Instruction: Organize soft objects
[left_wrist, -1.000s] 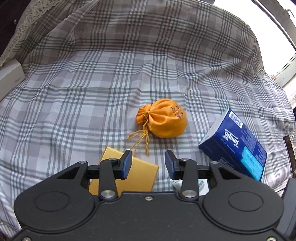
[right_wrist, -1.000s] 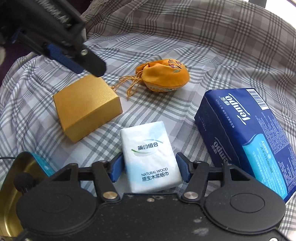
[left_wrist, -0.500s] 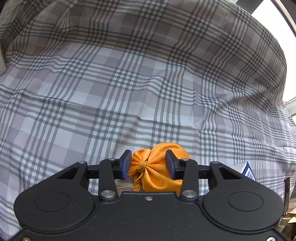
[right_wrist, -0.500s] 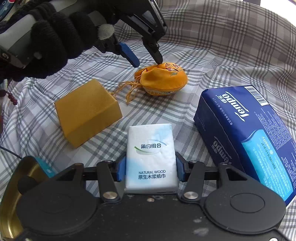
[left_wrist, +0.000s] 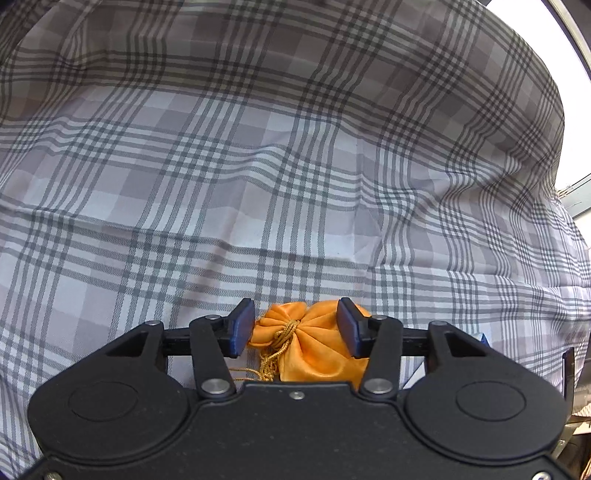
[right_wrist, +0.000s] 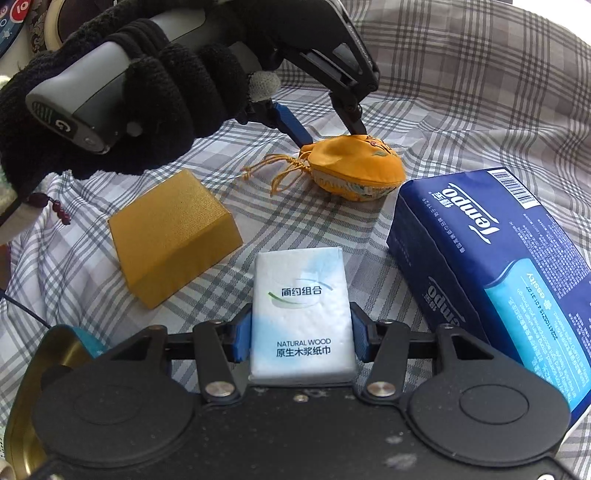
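An orange drawstring pouch (left_wrist: 314, 350) lies on the plaid cloth. My left gripper (left_wrist: 295, 328) straddles it from above with its jaws opening; the blue pads stand either side of the gathered neck without squeezing it. In the right wrist view the same left gripper (right_wrist: 330, 133) has its fingertips at the top of the pouch (right_wrist: 354, 173), held by a black-gloved hand (right_wrist: 129, 110). My right gripper (right_wrist: 301, 341) is shut on a white tissue pack (right_wrist: 301, 295), both pads against its sides. The pack lies flat on the cloth.
A large blue Tempo tissue pack (right_wrist: 480, 258) lies to the right, close to the white pack. A gold box (right_wrist: 173, 232) sits to the left. A brass-coloured tin (right_wrist: 22, 424) shows at the lower left edge. Plaid cloth (left_wrist: 258, 166) stretches beyond the pouch.
The left gripper travelled forward and down from near the gold box to the pouch, and its jaws widened around it. The right gripper stayed put and closed onto the white pack.
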